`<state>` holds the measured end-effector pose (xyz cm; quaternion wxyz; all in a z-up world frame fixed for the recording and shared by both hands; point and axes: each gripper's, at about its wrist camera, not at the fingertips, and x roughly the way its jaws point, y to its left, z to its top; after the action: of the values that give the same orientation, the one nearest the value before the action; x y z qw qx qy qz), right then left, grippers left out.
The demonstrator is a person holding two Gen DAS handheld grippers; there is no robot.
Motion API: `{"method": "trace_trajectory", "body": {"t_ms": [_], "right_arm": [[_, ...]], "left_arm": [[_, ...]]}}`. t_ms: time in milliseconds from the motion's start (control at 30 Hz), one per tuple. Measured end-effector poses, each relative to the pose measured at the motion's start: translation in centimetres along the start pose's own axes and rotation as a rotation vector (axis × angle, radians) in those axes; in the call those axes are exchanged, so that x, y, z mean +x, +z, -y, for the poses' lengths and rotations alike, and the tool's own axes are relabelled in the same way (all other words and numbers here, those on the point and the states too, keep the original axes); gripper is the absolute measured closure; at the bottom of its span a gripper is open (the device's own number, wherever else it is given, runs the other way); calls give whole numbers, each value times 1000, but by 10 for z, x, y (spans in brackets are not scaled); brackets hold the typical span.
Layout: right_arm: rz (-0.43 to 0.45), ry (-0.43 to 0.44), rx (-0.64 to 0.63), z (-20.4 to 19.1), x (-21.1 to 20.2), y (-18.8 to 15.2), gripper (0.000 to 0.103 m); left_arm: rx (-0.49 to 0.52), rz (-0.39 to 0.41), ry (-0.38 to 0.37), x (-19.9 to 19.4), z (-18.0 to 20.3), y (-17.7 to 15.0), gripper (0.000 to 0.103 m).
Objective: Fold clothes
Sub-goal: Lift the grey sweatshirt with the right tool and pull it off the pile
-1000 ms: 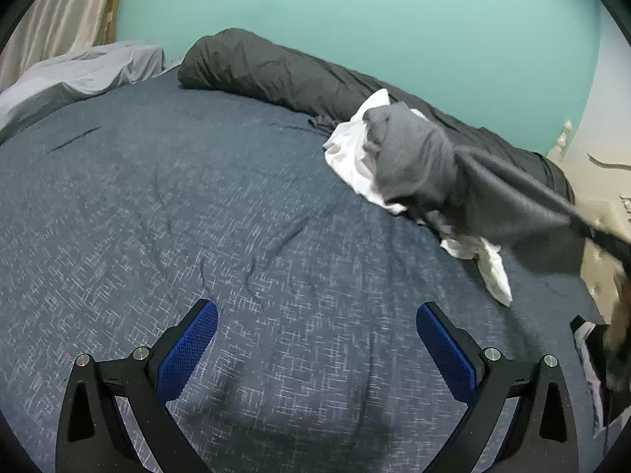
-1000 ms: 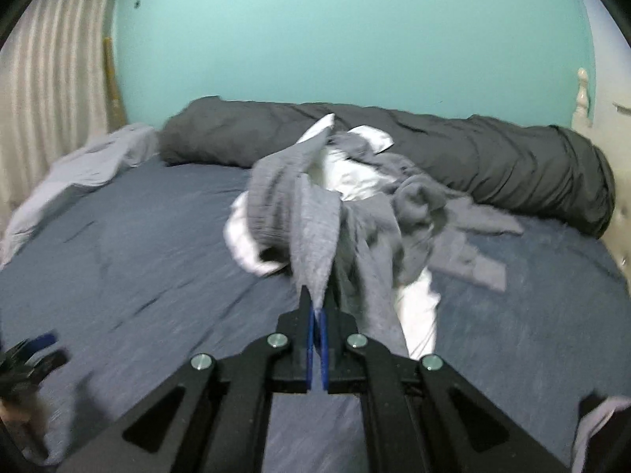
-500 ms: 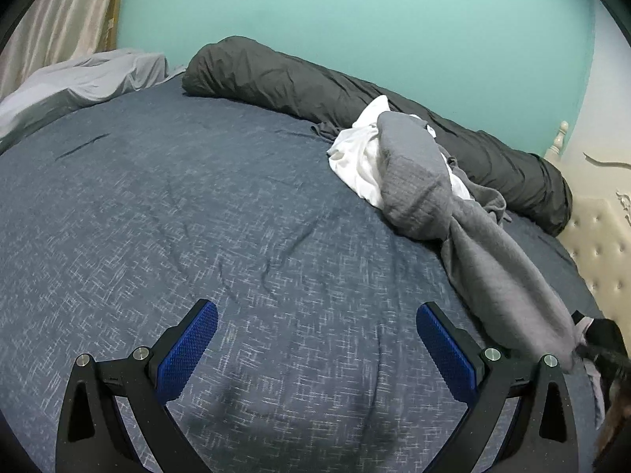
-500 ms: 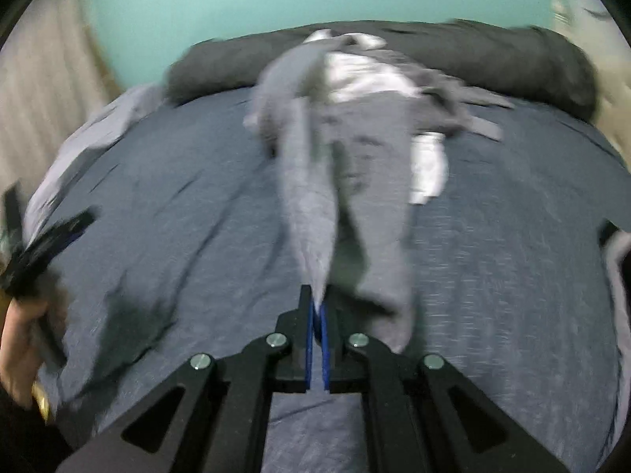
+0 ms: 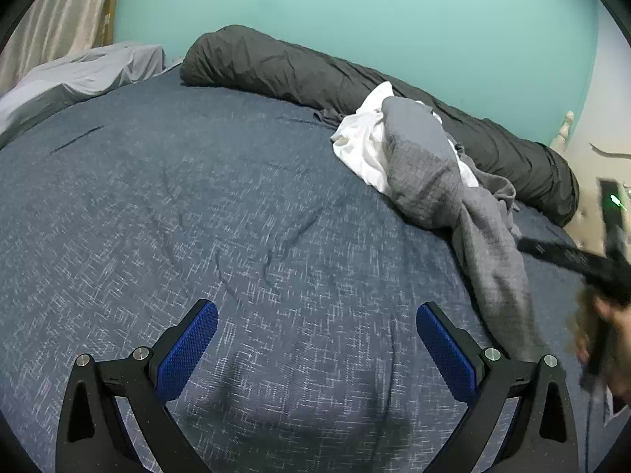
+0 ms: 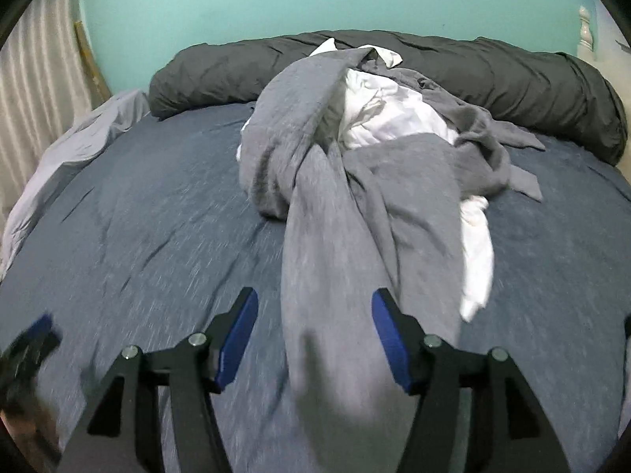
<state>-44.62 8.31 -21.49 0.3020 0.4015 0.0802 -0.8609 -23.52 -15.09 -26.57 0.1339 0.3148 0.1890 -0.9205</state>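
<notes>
A long grey garment (image 6: 339, 244) trails from the clothes pile toward me across the blue bedspread (image 6: 150, 213); its near end lies between the blue pads of my right gripper (image 6: 313, 333), whose jaws are opening and no longer press on it. White clothes (image 6: 386, 114) sit tangled under it in the pile. In the left wrist view the same grey garment (image 5: 485, 244) lies at the right beside the white clothes (image 5: 363, 146). My left gripper (image 5: 317, 349) hovers open over bare bedspread (image 5: 197, 205), nothing between its pads. The right gripper (image 5: 568, 256) shows blurred at the right edge.
A rolled dark grey duvet (image 6: 512, 79) lies along the teal wall behind the pile. A light grey sheet (image 5: 79, 75) is bunched at the left by a curtain. A cream headboard post (image 6: 585, 27) stands at the right. A person's hand (image 5: 607, 339) holds the right gripper.
My right gripper pulled the grey garment out of the pile toward me, came down to the bed, and its jaws went from shut on the cloth to spread apart. The left gripper stayed put.
</notes>
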Motion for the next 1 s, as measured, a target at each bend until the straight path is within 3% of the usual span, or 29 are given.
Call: {"method": "trace_trajectory", "body": {"t_ms": [200,233,267,333,367,600,833,900,1000], "right_arm": [[-45,-63,-18,-2,54,19,39],[-54,-60,-15,-1,58,19,43],[-64,-54,-11,0,61,18,65],[-82,-43,-6,2,66,14,92],[-81,-30,-7,2,63,9,96],[-67,106,-35,-10,8,-43,98],[-222,143,-74,-15,-36,-129,98],[-210,132,-44,-5,-49,-130,97],[-132,134,15,6,-65,-106,87]], "left_arm": [[4,-21,10,11,-3,-3,0],[7,-22,12,12,-3,-3,0],[6,-24,16,13,-4,-4,0],[3,-28,19,14,-5,-4,0],[2,-28,17,13,-5,-4,0],[1,-13,7,6,-2,-1,0],[-13,7,3,-3,-6,3,0],[-17,10,2,-4,-7,3,0],[-17,10,-1,-4,-7,4,0]]}}
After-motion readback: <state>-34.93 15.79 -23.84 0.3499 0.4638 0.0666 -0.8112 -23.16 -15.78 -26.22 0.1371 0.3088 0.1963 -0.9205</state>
